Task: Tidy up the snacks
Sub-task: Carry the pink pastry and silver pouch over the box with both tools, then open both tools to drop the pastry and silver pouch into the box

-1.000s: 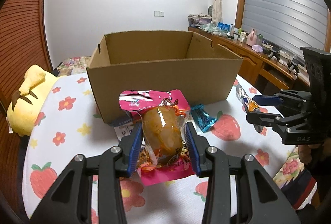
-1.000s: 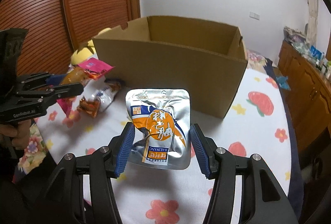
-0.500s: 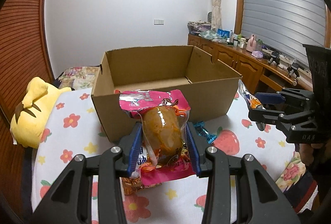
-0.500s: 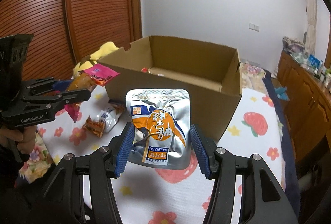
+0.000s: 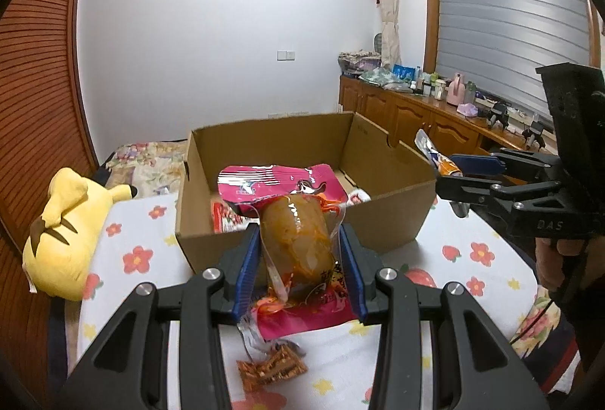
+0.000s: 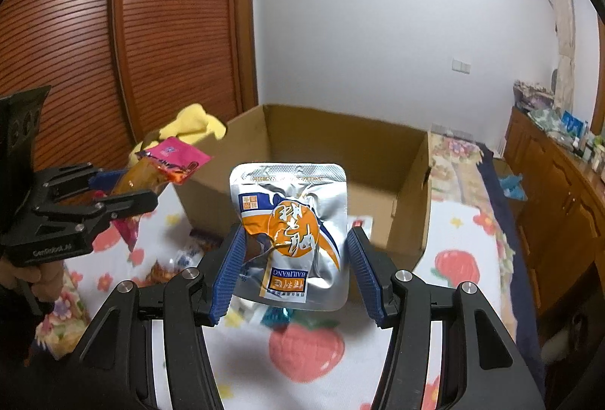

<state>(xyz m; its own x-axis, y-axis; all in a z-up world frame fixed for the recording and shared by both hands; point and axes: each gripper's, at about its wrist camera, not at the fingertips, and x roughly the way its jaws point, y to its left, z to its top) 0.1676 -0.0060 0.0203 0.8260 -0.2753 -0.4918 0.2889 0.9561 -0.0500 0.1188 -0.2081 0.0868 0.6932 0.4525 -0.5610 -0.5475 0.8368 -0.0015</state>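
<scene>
My left gripper is shut on a pink snack packet with an orange-brown lump inside, held above the table just in front of the open cardboard box. The box holds a red-and-white packet. My right gripper is shut on a silver and orange pouch, raised in front of the same box. The right gripper also shows at the right of the left wrist view, the left gripper at the left of the right wrist view.
The table has a white cloth with flowers and strawberries. A small orange packet lies on it below my left gripper; more loose packets lie left of the box. A yellow plush toy sits at the table's left. Wooden cabinets stand far right.
Both grippers have risen with their packets, so the inside of the box now shows. The box sits lower and farther in both views.
</scene>
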